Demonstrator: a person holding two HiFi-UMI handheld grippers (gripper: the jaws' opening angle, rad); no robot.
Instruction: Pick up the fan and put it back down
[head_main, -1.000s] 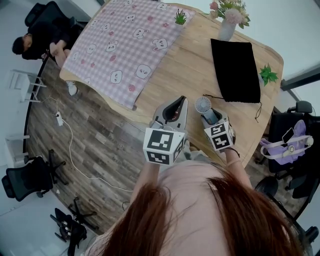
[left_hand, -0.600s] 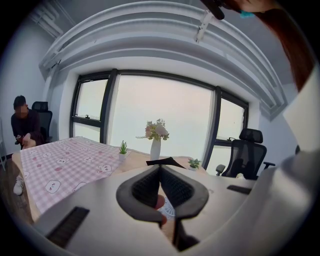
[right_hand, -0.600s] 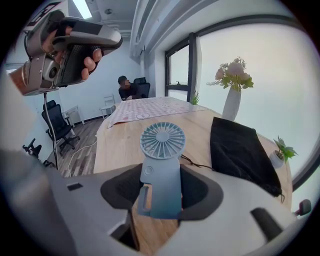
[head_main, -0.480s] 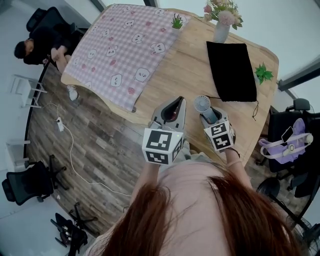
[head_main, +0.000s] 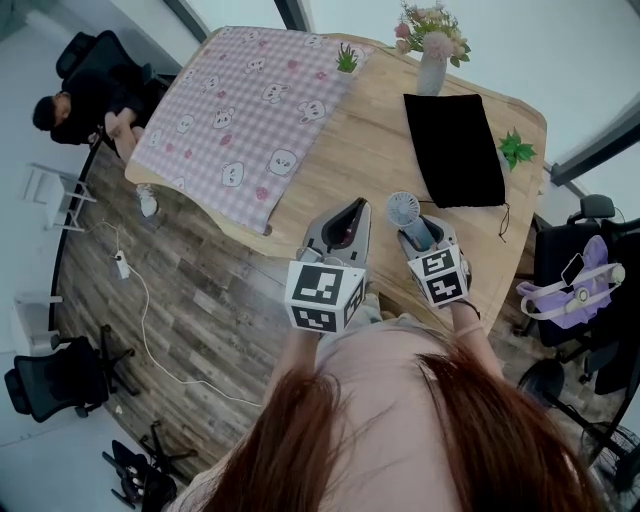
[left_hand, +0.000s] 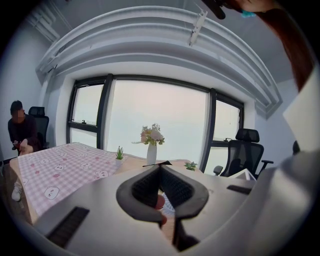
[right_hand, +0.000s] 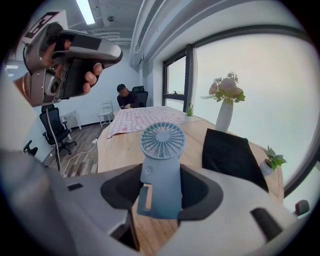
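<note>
A small pale-blue handheld fan (head_main: 404, 209) stands upright in my right gripper (head_main: 418, 232), which is shut on its handle. In the right gripper view the fan (right_hand: 161, 150) fills the space between the jaws of the right gripper (right_hand: 162, 192), its round grille up, above the wooden table (right_hand: 120, 145). My left gripper (head_main: 352, 206) hangs beside it to the left, shut, with nothing in it. In the left gripper view the left gripper (left_hand: 160, 167) shows its pads meeting at the tip.
On the wooden table (head_main: 370, 150) lie a black pouch (head_main: 455, 148) and a pink checked cloth (head_main: 240, 110). A vase of flowers (head_main: 430, 50) and two small plants (head_main: 347, 60) (head_main: 514, 150) stand at the far edge. A person (head_main: 85, 100) sits at the far left; office chairs stand around.
The right gripper has lifted a little with the fan still in it. The left gripper stays shut beside it, barely moved.
</note>
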